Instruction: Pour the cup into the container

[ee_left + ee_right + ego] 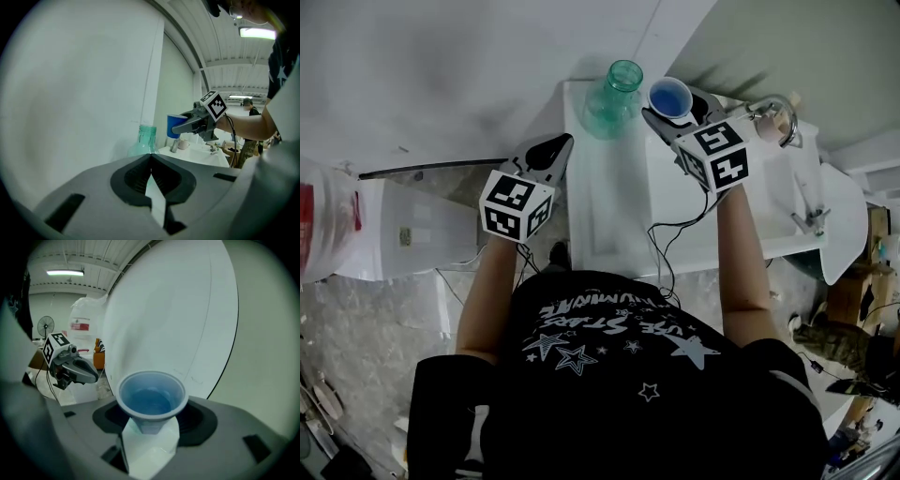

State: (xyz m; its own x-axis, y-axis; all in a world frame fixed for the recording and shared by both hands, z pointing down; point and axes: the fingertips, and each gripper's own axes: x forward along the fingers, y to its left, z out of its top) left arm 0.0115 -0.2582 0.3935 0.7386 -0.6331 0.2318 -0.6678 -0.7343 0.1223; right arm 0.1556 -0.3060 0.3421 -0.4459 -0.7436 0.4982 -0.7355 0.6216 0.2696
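- As it has nothing to carry, the left claw point(151, 161) hangs pressed together, empty, near the worktop point(609, 206).
- The right claw point(673, 117) pinches the blue cup point(151, 397) upright, likely to keep in what looks like liquid.
- Just beside it stands the open green bottle point(614, 98), contents unclear.
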